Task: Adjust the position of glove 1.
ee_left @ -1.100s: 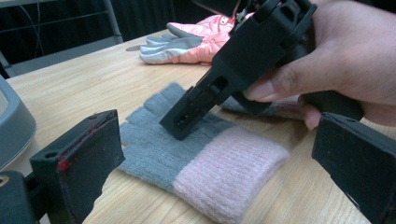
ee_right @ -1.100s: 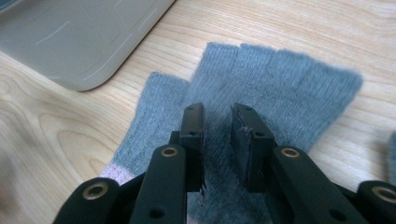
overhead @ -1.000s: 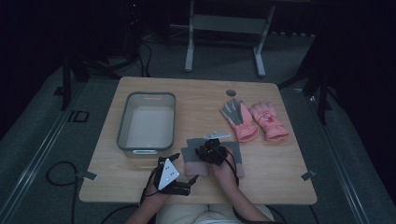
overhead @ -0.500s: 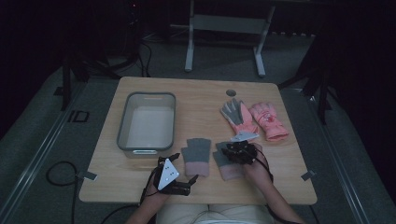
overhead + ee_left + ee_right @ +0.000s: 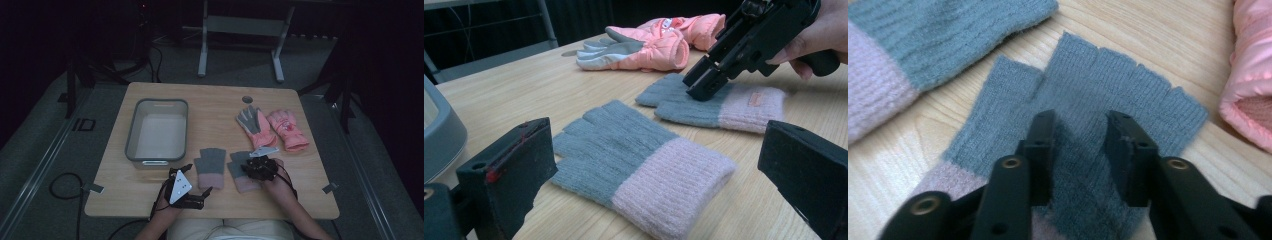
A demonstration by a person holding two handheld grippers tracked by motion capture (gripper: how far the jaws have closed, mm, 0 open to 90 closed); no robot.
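**Right gripper set down on the knit glove nearer the pink pair**

Two grey-and-pink knit gloves are laid flat side by side at the near middle of the worktop (image 5: 210, 107), cuffs toward the person. The right knit glove (image 5: 239, 175) is covered by the right gripper (image 5: 256, 168), at about 5 o'clock from the worktop's centre. In the right gripper view its fingers (image 5: 1044, 145) are seen partly open, tips pressed down on the grey knit, fabric lying between them; the jaws have just been closing a little. Whether the fabric is actually pinched cannot be told.

The left knit glove (image 5: 211, 167) lies untouched at 6 o'clock. The left gripper (image 5: 196, 192) is held just below it, at 7 o'clock, fingers (image 5: 509, 170) spread wide around nothing, the glove seen between them farther off.

A grey bin (image 5: 134, 135) sits at 9 o'clock. A pair of pink padded gloves (image 5: 272, 127) lies at 2 o'clock, well apart from the bin, near the right knit glove.
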